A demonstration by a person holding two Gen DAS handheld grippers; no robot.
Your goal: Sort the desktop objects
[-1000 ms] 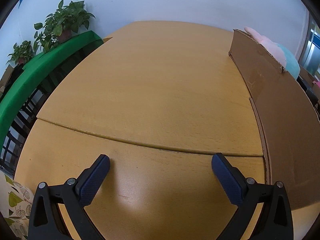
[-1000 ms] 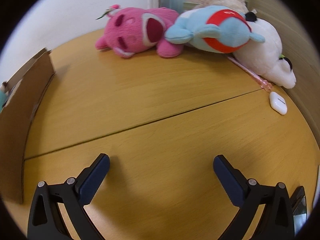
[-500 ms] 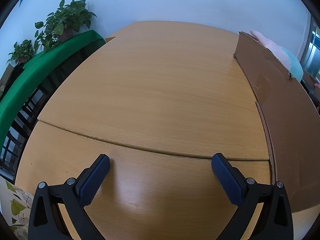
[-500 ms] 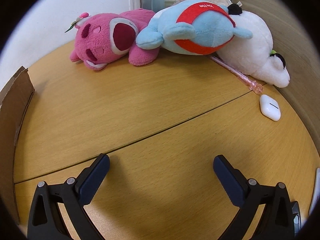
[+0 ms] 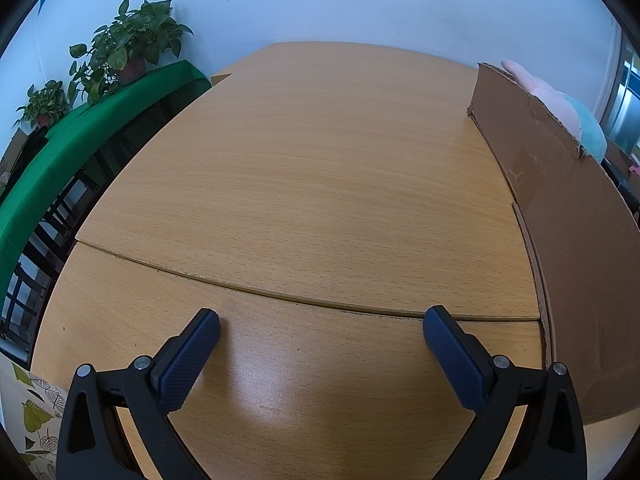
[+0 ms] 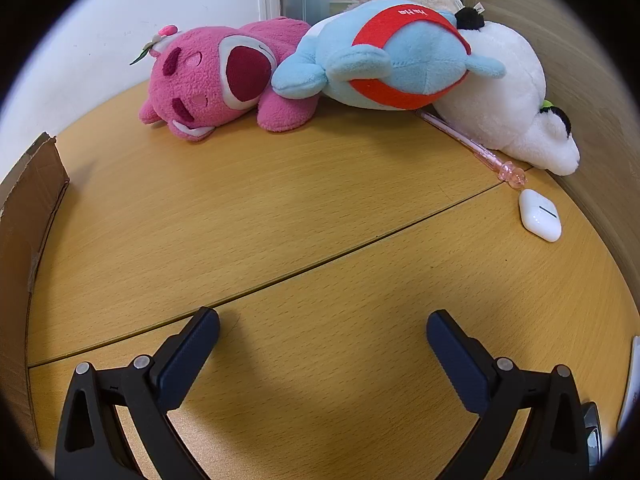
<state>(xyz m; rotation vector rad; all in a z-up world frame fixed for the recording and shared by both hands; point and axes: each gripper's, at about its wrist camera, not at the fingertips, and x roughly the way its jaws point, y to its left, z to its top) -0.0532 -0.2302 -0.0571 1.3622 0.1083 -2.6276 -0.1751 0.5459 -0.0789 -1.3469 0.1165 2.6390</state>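
Observation:
In the right wrist view a pink plush bear [image 6: 208,84], a blue plush with a red band [image 6: 396,56] and a white plush [image 6: 516,112] lie in a row at the far end of the wooden desk [image 6: 280,208]. A pink pen [image 6: 472,144] pokes out from under the white plush, and a white earbud case [image 6: 540,216] lies just in front of it. My right gripper [image 6: 322,328] hangs open over bare desk, well short of the toys. My left gripper [image 5: 320,324] is open too, over bare wood [image 5: 312,168], with nothing between its fingers.
A cardboard wall [image 5: 568,216] stands along the right of the left wrist view, with plush tops [image 5: 560,108] showing over it; its edge [image 6: 28,216] appears at the left of the right wrist view. Potted plants [image 5: 128,48] and a green board [image 5: 80,140] line the desk's left side.
The right gripper has moved forward and swung left-to-right, so the plush toys, pen and earbud case look nearer and more centred. The left gripper drifted slightly left; the cardboard slid toward the right.

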